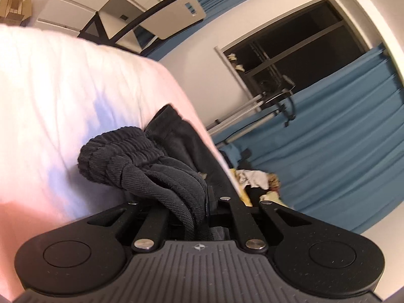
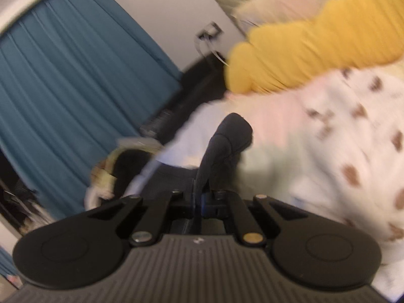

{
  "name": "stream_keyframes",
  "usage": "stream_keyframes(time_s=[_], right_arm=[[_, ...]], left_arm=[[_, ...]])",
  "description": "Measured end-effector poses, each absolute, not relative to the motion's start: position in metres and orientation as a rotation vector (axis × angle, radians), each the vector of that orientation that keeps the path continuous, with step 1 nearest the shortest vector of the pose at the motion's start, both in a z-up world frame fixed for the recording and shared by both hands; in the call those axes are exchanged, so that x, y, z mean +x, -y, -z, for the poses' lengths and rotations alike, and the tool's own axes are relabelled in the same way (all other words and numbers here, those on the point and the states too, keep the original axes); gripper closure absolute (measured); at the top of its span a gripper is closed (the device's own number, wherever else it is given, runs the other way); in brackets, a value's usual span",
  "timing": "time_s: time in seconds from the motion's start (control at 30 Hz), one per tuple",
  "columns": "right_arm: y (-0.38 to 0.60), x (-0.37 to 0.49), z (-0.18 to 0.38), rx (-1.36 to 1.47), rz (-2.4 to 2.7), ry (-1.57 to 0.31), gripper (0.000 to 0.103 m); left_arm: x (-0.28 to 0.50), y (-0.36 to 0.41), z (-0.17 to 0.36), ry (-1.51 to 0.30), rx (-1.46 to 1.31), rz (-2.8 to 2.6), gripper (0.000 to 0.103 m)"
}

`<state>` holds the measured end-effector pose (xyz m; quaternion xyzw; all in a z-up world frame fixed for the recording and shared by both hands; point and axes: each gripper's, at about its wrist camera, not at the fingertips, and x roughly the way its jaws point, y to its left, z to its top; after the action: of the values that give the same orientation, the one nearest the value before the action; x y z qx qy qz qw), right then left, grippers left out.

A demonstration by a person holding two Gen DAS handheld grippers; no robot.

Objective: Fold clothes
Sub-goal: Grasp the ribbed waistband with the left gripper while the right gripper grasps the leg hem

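My left gripper is shut on a dark grey garment. Its ribbed elastic band bunches just ahead of the jaws, and the rest trails over the edge of the white bed. My right gripper is shut on another part of the dark grey garment, which stands up in a fold above the jaws. The right wrist view is blurred by motion. The fingertips of both grippers are hidden in cloth.
A yellow pillow and a white cover with brown spots lie on the bed at right. Blue curtains hang beyond the bed, with a dark window. A pile of clothes lies on the floor.
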<state>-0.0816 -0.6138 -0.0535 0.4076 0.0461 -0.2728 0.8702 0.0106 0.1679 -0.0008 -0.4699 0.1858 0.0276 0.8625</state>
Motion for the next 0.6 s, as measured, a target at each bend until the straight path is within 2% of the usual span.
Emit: stream_keyframes(time_s=[0.17, 0.33, 0.6], right_arm=[[0.597, -0.087, 0.015, 0.856, 0.493, -0.035, 0.099], [0.589, -0.077, 0.020, 0.842, 0.477, -0.081, 0.099], [0.615, -0.003, 0.006, 0.854, 0.518, -0.083, 0.099]], left_arm=[[-0.015, -0.203, -0.010, -0.396, -1.052, -0.072, 0.094], [-0.006, -0.214, -0.010, -0.456, -1.075, -0.072, 0.094], [0.096, -0.203, -0.045, -0.498, -1.028, -0.111, 0.094]])
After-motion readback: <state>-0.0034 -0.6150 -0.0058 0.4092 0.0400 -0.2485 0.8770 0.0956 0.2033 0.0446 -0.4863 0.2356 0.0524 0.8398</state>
